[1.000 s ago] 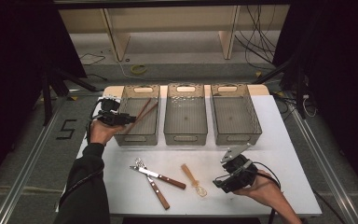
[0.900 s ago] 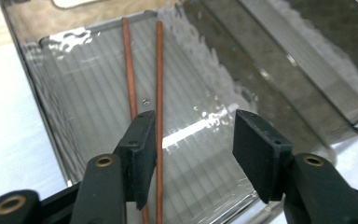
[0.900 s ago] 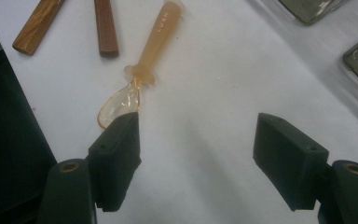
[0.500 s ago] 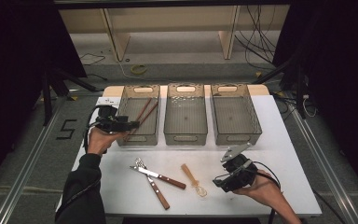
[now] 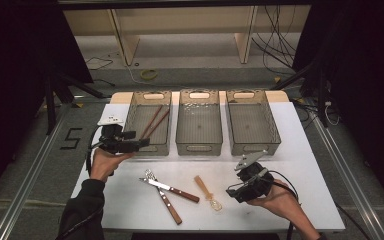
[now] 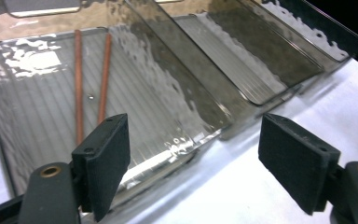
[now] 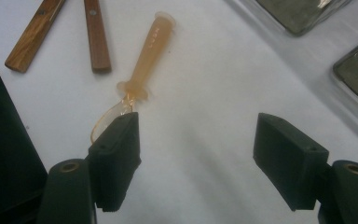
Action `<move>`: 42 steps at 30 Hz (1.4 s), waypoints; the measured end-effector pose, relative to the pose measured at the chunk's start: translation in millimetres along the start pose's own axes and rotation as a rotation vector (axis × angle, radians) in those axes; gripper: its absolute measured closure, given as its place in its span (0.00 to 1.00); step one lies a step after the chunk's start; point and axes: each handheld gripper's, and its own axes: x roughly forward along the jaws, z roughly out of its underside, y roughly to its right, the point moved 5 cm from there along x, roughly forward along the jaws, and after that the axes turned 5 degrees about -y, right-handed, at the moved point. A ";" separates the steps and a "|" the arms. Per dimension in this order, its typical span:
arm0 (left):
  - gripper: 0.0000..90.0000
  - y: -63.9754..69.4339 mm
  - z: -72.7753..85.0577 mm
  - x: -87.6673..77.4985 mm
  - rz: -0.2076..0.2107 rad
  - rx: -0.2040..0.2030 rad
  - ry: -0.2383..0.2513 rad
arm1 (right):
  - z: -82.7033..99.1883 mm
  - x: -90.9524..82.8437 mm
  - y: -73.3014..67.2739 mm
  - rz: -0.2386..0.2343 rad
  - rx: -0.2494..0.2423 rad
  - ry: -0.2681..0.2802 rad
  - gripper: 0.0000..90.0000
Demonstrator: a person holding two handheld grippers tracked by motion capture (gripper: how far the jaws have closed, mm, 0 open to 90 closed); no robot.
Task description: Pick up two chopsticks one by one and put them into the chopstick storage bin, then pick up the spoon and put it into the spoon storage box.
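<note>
left gripper (image 5: 139,145) sits at the near-left corner of the left bin (image 5: 132,120), and its jaws have just been opening, now standing wide with nothing between them, as the left gripper view confirms with bare bin floor beyond the pads. the pair of chopsticks (image 5: 152,122) lies inside that left bin, slanting toward one o'clock, so by my reading the first piece of sorting is done. over at five o'clock on the mat, the right gripper (image 5: 232,190) hovers low with jaws spread wide and empty, and the amber spoon (image 7: 140,77) lies just at its nine o'clock side, its bowl right by the left pad in the right gripper view. that spoon looks like the next pick. left to do, i'd judge: the spoon, plus the two wooden-handled utensils (image 5: 167,192) crossed at six o'clock on the white mat (image 5: 310,165). the middle bin (image 5: 180,125) and the right bin (image 5: 272,125) stand empty, both waiting. room to move is good: open mat between the cutlery and the bin fronts, and a bare stretch at three o'clock. the tight spots are the bin walls, touching side by side, and the mat's near edge just behind the right hand (image 5: 280,202).
</note>
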 end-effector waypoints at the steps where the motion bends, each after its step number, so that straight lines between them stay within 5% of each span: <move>1: 0.26 3.2 1.4 -0.8 0.006 0.007 0.004 | -1.3 0.1 -0.1 -0.003 0.006 -0.001 0.36; 17: 0.22 49.0 28.0 4.0 0.076 0.083 0.051 | -31.3 21.1 -5.5 -0.031 0.007 -0.019 0.36; 32: 0.20 67.2 44.2 10.5 0.123 0.122 0.032 | -43.7 35.7 -10.6 -0.040 -0.002 -0.041 0.36; 42: 0.19 72.4 53.6 11.1 0.118 0.146 0.056 | -50.0 46.4 -10.9 -0.046 0.004 -0.068 0.39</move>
